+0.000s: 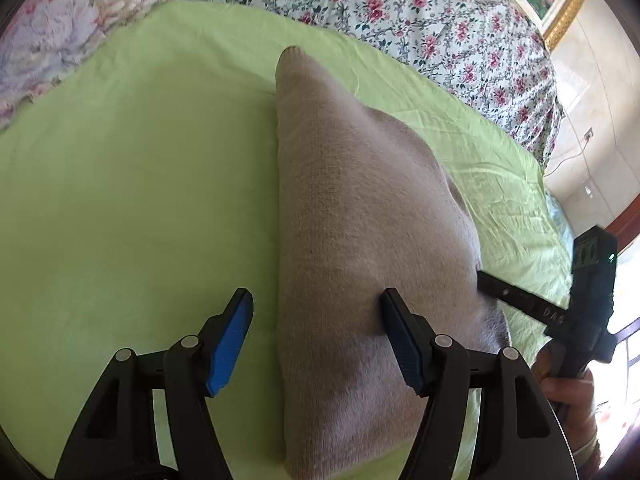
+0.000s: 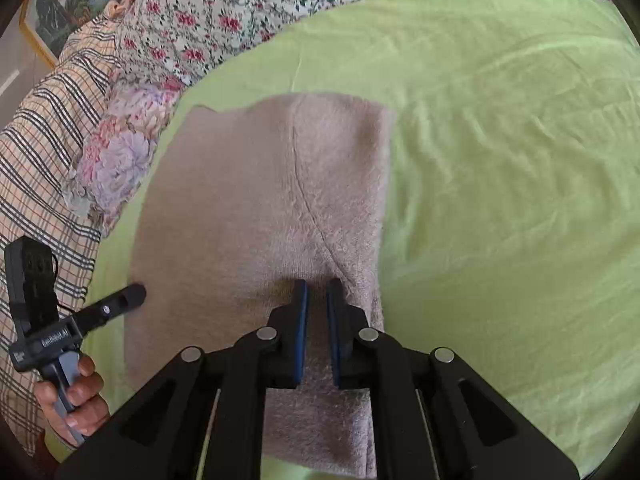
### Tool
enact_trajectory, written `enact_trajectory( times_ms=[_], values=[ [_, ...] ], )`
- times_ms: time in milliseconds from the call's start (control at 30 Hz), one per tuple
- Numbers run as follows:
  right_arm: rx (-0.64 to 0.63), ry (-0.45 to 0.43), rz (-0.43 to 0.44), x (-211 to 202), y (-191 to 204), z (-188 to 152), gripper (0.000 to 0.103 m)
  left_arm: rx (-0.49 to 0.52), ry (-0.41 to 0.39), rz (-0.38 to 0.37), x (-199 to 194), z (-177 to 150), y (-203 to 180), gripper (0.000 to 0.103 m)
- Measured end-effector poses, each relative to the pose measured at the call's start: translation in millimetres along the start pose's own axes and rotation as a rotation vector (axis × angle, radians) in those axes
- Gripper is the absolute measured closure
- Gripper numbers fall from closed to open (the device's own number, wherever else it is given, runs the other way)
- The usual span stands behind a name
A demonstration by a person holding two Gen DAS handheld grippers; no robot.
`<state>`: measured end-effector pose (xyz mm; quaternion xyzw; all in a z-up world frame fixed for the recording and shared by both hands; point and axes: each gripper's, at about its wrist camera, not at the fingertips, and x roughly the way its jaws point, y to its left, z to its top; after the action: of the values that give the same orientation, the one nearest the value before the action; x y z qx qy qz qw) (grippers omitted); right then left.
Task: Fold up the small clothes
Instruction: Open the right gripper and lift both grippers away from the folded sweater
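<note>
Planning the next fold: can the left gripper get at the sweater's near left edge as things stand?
Probably yes. The left gripper is open, straddling the beige sweater's left edge on the green sheet, with nothing between its fingers and the edge.

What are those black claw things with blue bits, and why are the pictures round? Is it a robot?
No robot here. A person holds a hand tool in each hand, and each tool has two fingers with blue pads. A small camera on each tool looks along its fingers, and its wide lens makes the picture round.

One picture is from the left gripper. It is open, with one finger resting on a beige knitted garment and the other over the green sheet.

The other is from the right gripper. It is pinching the garment's edge.

The garment lies on the green sheet spread over a flowery bedcover.
</note>
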<state>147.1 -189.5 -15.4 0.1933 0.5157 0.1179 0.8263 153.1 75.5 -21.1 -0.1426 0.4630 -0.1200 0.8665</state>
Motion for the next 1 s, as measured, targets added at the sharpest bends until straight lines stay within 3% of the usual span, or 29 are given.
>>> enact_trajectory(
  times_ms=[367, 733, 867, 967, 1000],
  values=[
    [-0.026, -0.057, 0.023, -54.8, 25.5, -38.4, 0.090, 0.003, 0.012, 0.033, -25.7, -38.4, 2.1, 0.038],
    [0.004, -0.063, -0.016, -66.8, 17.1, -70.9, 0.089, 0.027, 0.043, 0.067, -29.7, -66.0, 10.0, 0.038],
    [0.030, -0.063, -0.043, -58.1, 6.7, -72.2, 0.064, 0.028, 0.048, 0.072, -28.1, -67.7, 11.8, 0.038],
    [0.025, -0.027, -0.027, -42.6, 4.6, -73.4, 0.064, 0.031, 0.056, 0.081, -24.5, -66.3, 12.2, 0.038],
    [0.023, -0.008, -0.036, -36.9, 4.5, -74.2, 0.072, 0.033, 0.060, 0.088, -23.5, -66.8, 11.7, 0.038]
  ],
)
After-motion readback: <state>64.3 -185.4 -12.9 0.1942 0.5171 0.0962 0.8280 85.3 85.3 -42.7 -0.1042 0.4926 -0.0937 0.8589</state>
